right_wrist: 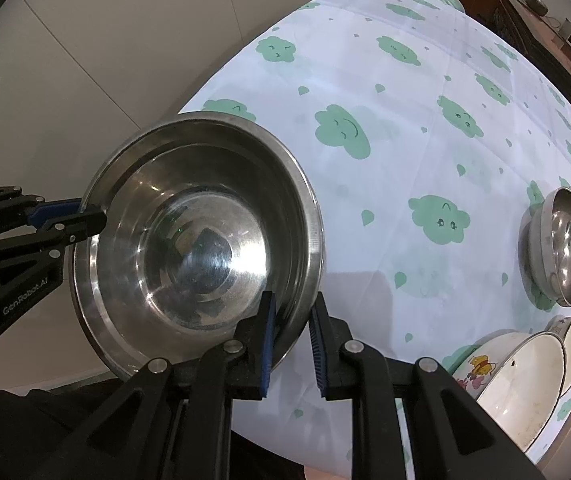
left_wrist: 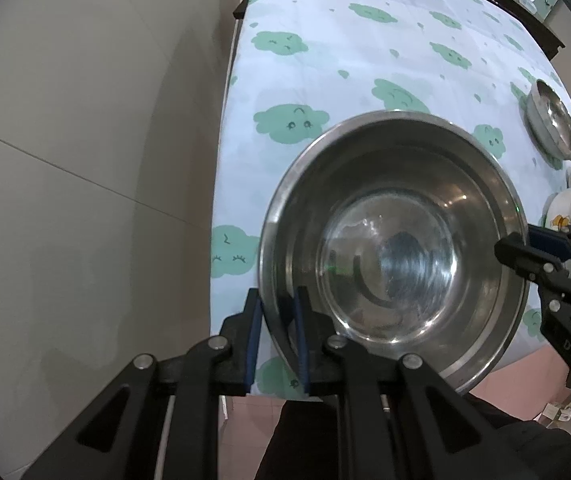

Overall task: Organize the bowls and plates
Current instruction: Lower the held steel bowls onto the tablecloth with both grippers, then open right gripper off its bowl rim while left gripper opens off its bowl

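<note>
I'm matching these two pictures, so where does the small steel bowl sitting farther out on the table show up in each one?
Left wrist view: small steel bowl at the far right edge, upper half.
Right wrist view: same bowl at the right edge, mid-height.
Shared landmark: the large steel bowl held by both grippers.

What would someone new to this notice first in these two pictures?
The big steel bowl fills the near foreground of both views, pinched at opposite sides of its rim by the left hand-held gripper and the right hand-held gripper. Under it lies a pale tablecloth printed with green cloud faces. At its right edge sit a smaller steel bowl and two white enamel bowls.
</note>
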Demonstrator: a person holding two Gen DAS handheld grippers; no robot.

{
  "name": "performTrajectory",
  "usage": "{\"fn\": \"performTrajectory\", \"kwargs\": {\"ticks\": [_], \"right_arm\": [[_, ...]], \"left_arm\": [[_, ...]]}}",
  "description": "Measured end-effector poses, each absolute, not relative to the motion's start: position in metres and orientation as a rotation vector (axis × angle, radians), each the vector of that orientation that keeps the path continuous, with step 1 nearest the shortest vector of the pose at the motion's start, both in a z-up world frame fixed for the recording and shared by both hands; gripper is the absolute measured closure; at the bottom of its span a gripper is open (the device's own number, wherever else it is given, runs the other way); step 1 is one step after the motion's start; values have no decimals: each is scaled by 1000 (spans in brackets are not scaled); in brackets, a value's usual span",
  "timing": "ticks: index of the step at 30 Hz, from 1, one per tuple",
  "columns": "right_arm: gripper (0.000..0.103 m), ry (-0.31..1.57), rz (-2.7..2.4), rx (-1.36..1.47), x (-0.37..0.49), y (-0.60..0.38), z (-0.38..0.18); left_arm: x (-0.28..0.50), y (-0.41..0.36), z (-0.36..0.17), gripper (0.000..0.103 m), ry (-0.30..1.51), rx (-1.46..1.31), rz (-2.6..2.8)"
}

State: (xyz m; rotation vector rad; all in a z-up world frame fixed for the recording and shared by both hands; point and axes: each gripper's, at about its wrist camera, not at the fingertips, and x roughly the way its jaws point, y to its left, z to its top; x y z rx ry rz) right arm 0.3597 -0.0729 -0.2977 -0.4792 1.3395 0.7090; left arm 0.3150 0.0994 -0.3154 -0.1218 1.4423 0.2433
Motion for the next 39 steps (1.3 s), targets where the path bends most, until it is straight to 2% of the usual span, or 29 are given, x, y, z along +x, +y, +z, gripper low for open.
{"fn": "performTrajectory", "kwargs": {"ticks": [2,3,5,14,16,18,21,34,39], "right_arm": [[83,1342,709,-472,361,-74,-298],[75,1346,712,-462,362,-74,-298],[68,1348,722,-444,363,-74,-297],[68,1328,736,-426,361,-72,-294],[68,1324,734,-421,360,-72,-292],[68,1317,735,-411,360,-72,-289],[67,1311,736,-396,360,-74,-286],[67,1309,652,-305,358,-112,-278],[67,1321,603,-270,356,-130,-280]], "left_arm": [[315,99,-314,89,1437,-127,233],[315,98,-312,86,1429,-124,230],[316,95,-308,85,1413,-119,213],[316,94,-309,85,1417,-122,214],[316,93,-309,80,1417,-120,218],[315,94,-307,70,1411,-117,227],[315,96,-303,64,1392,-125,235],[328,84,-295,62,1360,-121,197],[337,62,-293,56,1362,-78,133]]}}
